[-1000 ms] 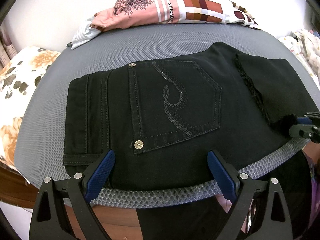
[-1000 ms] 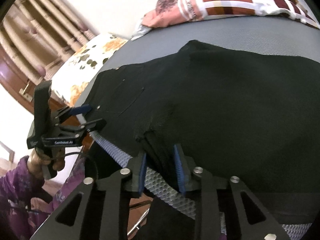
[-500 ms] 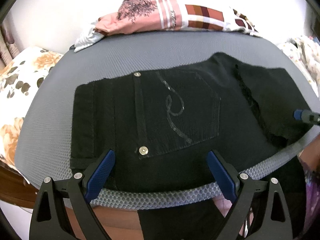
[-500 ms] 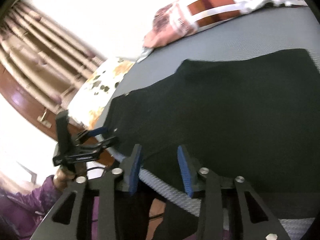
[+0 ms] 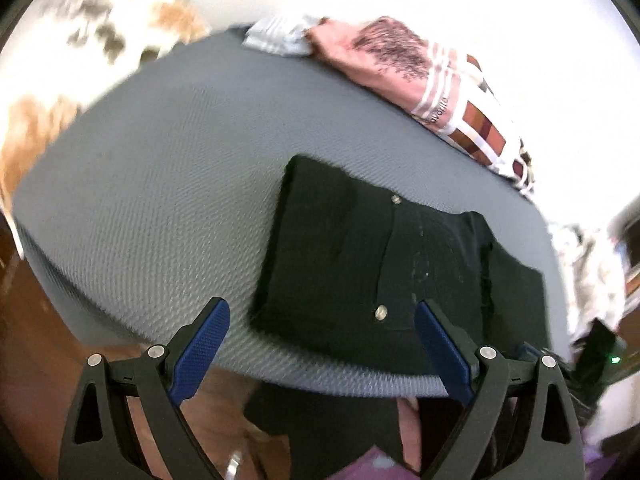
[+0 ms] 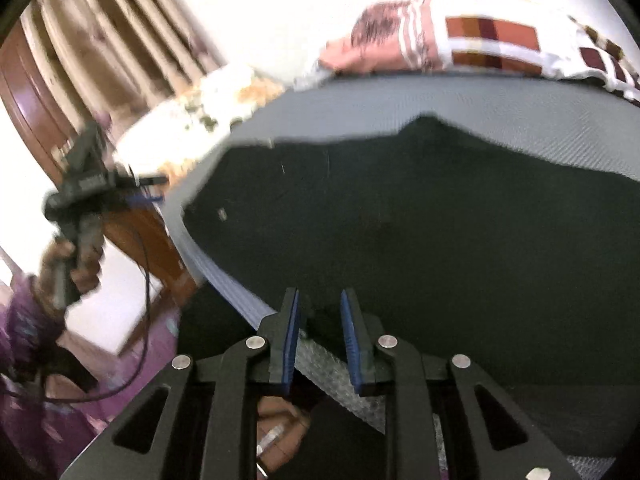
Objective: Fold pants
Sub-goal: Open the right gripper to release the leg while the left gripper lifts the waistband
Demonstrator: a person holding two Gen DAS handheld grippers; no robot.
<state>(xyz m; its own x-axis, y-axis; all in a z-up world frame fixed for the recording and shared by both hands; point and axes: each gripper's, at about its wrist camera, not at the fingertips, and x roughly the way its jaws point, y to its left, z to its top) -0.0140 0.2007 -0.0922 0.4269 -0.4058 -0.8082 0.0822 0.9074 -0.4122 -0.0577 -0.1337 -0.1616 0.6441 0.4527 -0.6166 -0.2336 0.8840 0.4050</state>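
Note:
Black pants (image 5: 376,272) lie folded in a compact block on the grey mesh pad (image 5: 160,184), back pocket with two rivets facing up. In the right wrist view the pants (image 6: 420,220) fill most of the pad. My left gripper (image 5: 320,340) is open and empty, pulled back over the pad's near edge, left of the pants' waistband side. It also shows in the right wrist view (image 6: 148,189), off the pad's left end. My right gripper (image 6: 320,336) has its jaws narrowly apart with nothing between them, at the near edge of the pants.
A pile of pink and patterned clothes (image 5: 420,80) lies at the far edge of the pad. A floral pillow (image 5: 92,40) sits at the far left. More floral cloth (image 5: 592,264) lies at the right. A wooden bed frame (image 6: 152,232) is below the pad.
My right gripper has let go of the pants' edge and backed off a little. My left gripper has swung left and back from the pants. The pants lie still.

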